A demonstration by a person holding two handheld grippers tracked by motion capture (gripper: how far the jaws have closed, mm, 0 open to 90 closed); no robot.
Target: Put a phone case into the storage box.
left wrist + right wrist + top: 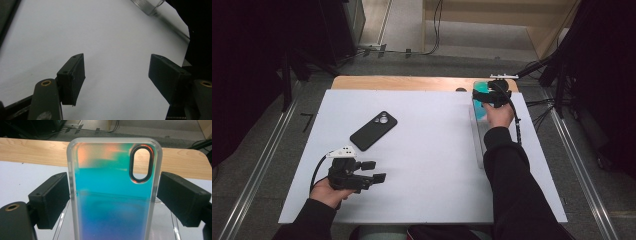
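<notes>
Clamped fingers (pixel 51 200) of the right gripper (pixel 487 97) on both long edges of the iridescent phone case (pixel 112 202), upright in a clear holder (pixel 479 150) far right of the black phone (pixel 373 130); best lifted straight up, grip level. Kept left gripper (pixel 374 170) fingers spread, empty, nearer than the phone. Found bare desk (pixel 432 165) right of the phone, the far edge close behind the holder.

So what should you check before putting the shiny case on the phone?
1. Case between the right gripper pads: ok.
2. Pads pressing the case: cannot tell; a thin gap may show on the right side.
3. Case upright, camera hole at top: ok.
4. Phone lying flat on the table, nothing on it: ok.
5. Left gripper open and holding nothing: ok.
6. Case still in its clear stand: cannot tell.
</notes>
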